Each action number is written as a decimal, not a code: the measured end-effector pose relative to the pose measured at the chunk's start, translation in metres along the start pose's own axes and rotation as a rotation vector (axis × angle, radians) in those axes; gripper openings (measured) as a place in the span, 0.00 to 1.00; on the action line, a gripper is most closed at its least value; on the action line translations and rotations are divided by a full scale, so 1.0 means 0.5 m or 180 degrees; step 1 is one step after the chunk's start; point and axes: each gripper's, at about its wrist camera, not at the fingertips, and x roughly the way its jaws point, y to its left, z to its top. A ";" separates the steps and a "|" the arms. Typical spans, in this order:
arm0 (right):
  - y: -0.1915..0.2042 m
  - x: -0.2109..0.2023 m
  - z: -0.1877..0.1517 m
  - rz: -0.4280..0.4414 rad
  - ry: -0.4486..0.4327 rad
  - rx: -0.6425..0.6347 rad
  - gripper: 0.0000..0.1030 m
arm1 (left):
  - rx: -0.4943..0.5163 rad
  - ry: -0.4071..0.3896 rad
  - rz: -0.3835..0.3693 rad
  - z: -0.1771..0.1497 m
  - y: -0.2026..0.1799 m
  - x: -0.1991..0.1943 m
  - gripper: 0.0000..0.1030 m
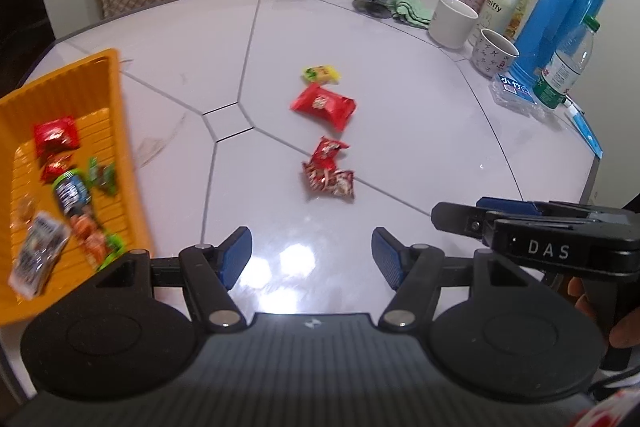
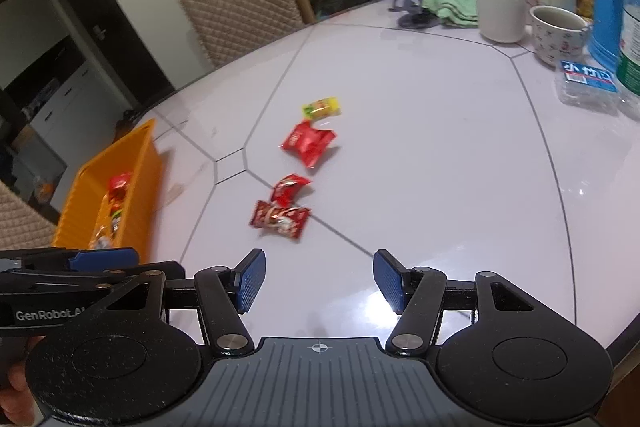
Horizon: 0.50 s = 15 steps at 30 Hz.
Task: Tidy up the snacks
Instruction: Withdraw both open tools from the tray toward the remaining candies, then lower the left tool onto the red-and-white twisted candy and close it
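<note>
Left wrist: left gripper (image 1: 312, 258) low over bench (image 1: 400, 115), jaws wide apart, nothing between them. Orange bin (image 1: 108, 99) at left edge, several packets inside already. Four snacks loose mid-bench in a rough line: yellow packet (image 1: 321, 74) farthest, big red packet (image 1: 323, 106) just beside it, small red packet (image 1: 330, 151) nearer, touching or overlapping patterned packet (image 1: 331, 183) nearest. Right gripper (image 1: 472, 217) seen side-on at right, pads look spread.

Right wrist: right gripper (image 2: 319, 279) also low, jaws spread, empty. Same line of snacks ahead: patterned packet (image 2: 280, 219) closest, small red (image 2: 289, 187) against it, big red (image 2: 308, 143), yellow (image 2: 321, 107) beyond. Bin (image 2: 132, 163) to the left, well apart from snacks. Left gripper (image 2: 102, 259) beside it at lower left.

Handling, judged: packets light, soft, crinkly foil, likely slippery on glossy bench. Probably best pinched across the puffed middle, or by a crimped end seal. Gentle squeeze, contents may crush. Patterned and small red close enough that one grab may drag both.
</note>
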 end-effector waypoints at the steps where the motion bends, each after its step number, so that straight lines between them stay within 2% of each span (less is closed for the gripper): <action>1: -0.006 0.003 0.002 -0.0016 -0.0005 0.0019 0.58 | 0.0025 0.0003 0.0020 0.003 -0.006 0.010 0.62; 15: -0.065 0.044 0.029 -0.0182 -0.0045 0.0168 0.58 | 0.0128 -0.0136 0.0144 0.038 -0.036 0.136 0.62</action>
